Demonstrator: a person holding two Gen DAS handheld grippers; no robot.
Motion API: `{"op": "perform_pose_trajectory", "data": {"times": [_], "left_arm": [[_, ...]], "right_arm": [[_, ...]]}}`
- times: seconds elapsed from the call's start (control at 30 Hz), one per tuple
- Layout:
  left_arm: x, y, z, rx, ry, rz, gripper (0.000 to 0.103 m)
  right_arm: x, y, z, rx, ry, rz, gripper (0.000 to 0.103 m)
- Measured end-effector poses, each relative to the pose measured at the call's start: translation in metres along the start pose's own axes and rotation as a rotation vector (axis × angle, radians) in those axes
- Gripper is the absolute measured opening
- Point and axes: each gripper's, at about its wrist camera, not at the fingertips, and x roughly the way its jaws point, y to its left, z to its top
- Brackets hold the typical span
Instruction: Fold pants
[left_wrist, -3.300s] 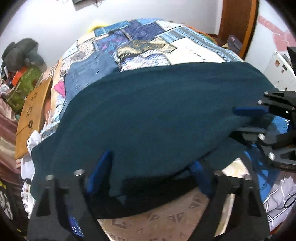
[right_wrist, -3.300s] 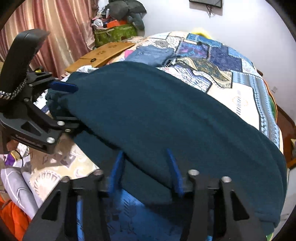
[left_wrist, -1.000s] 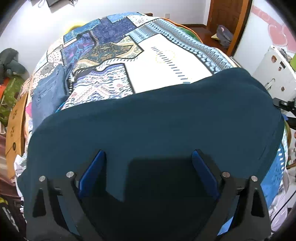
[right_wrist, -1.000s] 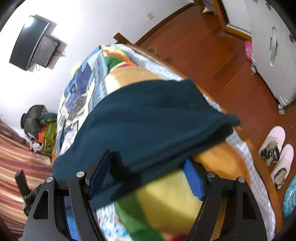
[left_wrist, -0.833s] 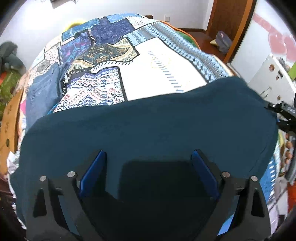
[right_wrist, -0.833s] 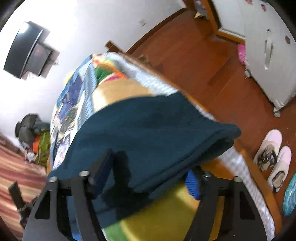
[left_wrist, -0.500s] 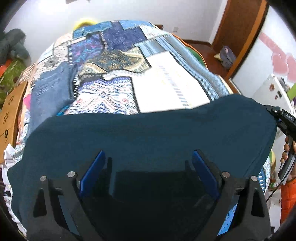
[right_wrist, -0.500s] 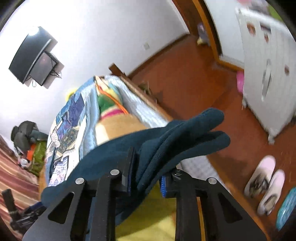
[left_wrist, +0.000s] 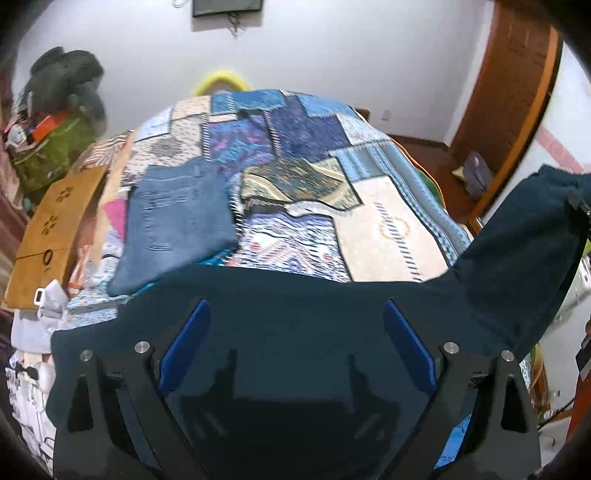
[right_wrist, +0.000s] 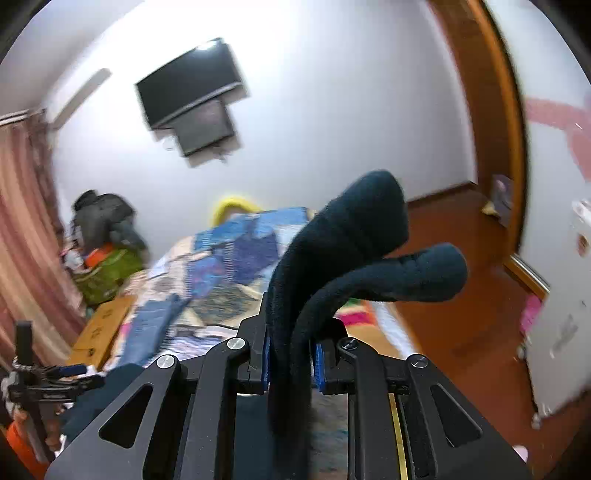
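Pants (right_wrist: 354, 240) now pinched, lifted by right gripper (right_wrist: 291, 363)

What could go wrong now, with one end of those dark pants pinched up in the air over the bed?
1. The right gripper pinches only a thick bunched end of the dark teal pants, and its fingers are closing; the fabric might slip out.
2. The left gripper stands open over the cloth, so nothing pins that end; the whole garment could drag across the patchwork quilt and the fold go crooked.
3. The folded jeans lie close by and could get swept or rumpled.
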Motion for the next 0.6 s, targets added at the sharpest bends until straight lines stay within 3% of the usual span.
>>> {"op": "perform_pose_trajectory", "data": {"times": [0.33,0.6], "left_arm": [[-0.026,0.057,-0.009,-0.091,-0.036,0.003,0.095],[-0.036,0.085,-0.021,-0.125,-0.038,0.013,0.095]], "right_arm": [[0.052,0.091,-0.018,-0.123,0.091,0.181,0.015],[0.093,0.155,-0.075,-0.224,0.29,0.316,0.014]]}}
